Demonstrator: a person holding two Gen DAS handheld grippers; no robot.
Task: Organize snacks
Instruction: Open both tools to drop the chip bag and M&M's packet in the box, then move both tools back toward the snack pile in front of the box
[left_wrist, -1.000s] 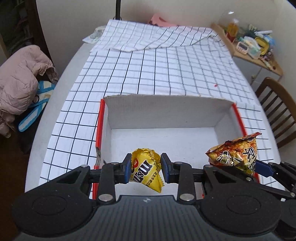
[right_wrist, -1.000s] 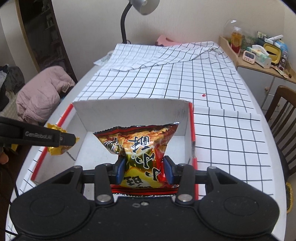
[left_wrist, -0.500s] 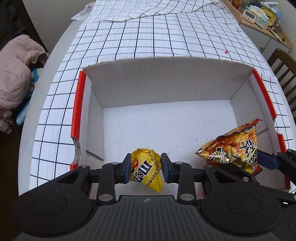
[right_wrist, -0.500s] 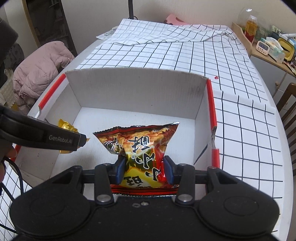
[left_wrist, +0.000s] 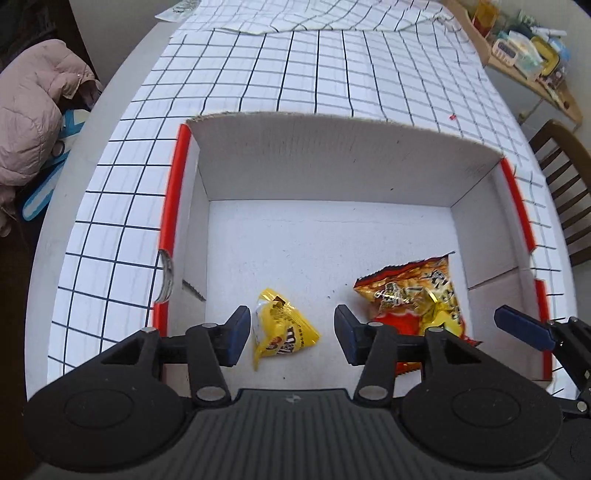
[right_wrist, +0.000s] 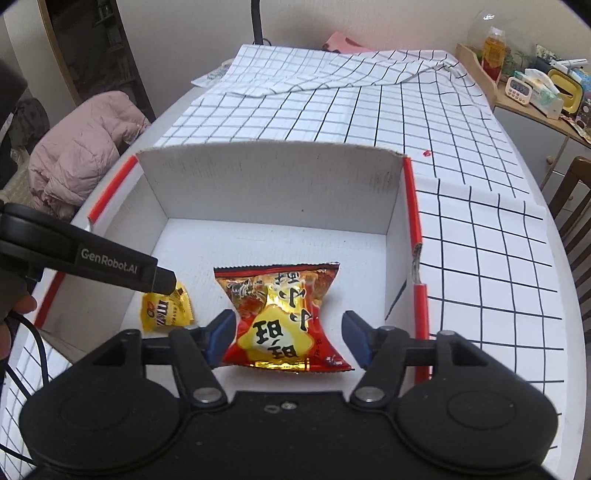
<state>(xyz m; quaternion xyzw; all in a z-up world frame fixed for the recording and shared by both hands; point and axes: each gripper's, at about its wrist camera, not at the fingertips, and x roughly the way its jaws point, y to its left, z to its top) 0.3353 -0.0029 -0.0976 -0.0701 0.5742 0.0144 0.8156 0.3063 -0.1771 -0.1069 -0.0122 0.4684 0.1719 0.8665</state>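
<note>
A white cardboard box (left_wrist: 332, 162) with red edges stands open on the checked tablecloth. A small yellow candy packet (left_wrist: 280, 336) lies on the box floor between the jaws of my left gripper (left_wrist: 292, 330). Those jaws are opening and neither pad presses on the packet. A red and orange snack bag (right_wrist: 280, 306) lies flat on the floor to its right, between the jaws of my right gripper (right_wrist: 289, 334). These jaws are opening too, and the right pad stands apart from the bag. The yellow packet (right_wrist: 166, 310) shows under the left gripper's finger (right_wrist: 110, 262).
The checked cloth (right_wrist: 369, 103) covers a round white table and is rumpled at the far end. A pink jacket (right_wrist: 81, 147) lies off the table's left side. A wooden chair (left_wrist: 565, 177) and a cluttered side shelf (right_wrist: 535, 85) are on the right.
Both grippers opened and let go of their snacks, which now lie on the box floor. The left gripper sank a little toward the box.
</note>
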